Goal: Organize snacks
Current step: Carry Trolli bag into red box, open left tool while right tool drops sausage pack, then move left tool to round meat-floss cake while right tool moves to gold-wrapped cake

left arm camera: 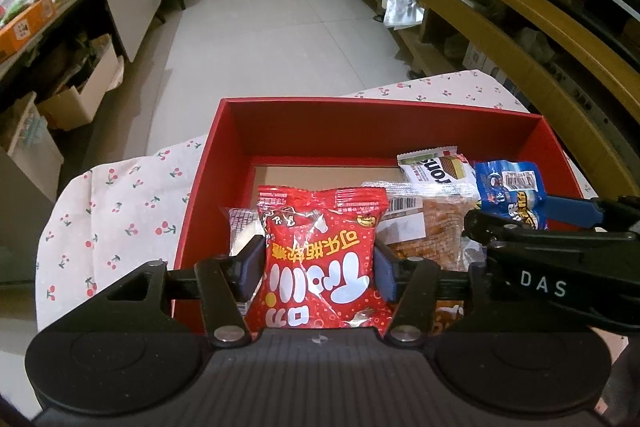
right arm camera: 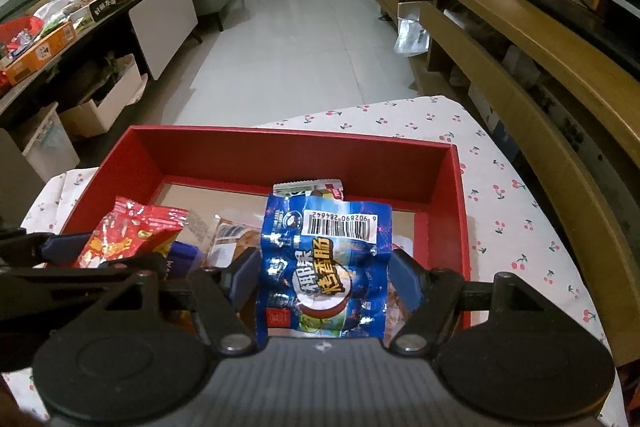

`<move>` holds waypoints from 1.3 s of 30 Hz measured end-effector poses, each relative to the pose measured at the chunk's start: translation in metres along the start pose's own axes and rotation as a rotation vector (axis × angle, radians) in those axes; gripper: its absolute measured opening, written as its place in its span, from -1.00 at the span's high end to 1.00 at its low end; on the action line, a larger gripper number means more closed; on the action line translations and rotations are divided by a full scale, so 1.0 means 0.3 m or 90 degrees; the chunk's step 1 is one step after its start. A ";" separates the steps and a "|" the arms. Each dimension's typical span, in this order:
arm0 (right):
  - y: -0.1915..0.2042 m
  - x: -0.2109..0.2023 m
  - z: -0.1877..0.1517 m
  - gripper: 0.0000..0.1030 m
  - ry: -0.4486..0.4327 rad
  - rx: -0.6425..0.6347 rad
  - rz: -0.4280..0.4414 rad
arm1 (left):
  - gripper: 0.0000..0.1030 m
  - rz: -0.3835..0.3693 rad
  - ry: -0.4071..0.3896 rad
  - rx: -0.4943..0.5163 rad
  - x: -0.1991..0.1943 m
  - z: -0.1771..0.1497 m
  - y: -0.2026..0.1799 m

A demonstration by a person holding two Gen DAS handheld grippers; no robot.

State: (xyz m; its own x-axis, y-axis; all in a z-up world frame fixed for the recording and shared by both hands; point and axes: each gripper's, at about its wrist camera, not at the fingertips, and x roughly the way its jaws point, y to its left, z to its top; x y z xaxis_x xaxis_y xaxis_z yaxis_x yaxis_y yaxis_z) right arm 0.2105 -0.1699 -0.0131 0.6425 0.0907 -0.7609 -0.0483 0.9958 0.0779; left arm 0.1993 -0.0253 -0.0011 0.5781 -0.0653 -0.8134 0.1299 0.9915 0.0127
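We see red box (left arm camera: 280, 131) on cherry-cloth surface (left arm camera: 120, 211), several snack packs inside. Left claw (left arm camera: 318, 267) grips red packet (left arm camera: 320, 259); right claw (right arm camera: 324, 279) grips blue packet (right arm camera: 324, 267) at box's 3 o'clock.

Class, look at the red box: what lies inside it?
Inside the red box: a wafer packet, a clear-wrapped brown snack and bare cardboard floor. The held red packet and blue packet hide whatever lies beneath.
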 end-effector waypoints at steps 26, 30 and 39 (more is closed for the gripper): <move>-0.125 -0.180 -0.075 -0.61 -0.033 0.020 -0.026 | -0.63 -0.100 -0.012 -0.002 -0.146 -0.069 -0.060; -0.201 -0.254 -0.155 -0.61 -0.019 0.043 -0.043 | -0.63 -0.141 0.007 0.027 -0.173 -0.131 -0.131; -0.331 -0.373 -0.305 -0.60 0.006 0.103 -0.037 | -0.66 -0.206 0.061 0.161 -0.083 -0.241 -0.342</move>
State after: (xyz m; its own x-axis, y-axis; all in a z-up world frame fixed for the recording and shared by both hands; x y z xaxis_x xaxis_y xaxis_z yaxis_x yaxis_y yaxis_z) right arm 0.0736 -0.2778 0.0054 0.6334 0.0338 -0.7731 0.1125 0.9844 0.1352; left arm 0.1133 -0.1171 -0.0241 0.3991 -0.3468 -0.8488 0.4938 0.8613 -0.1198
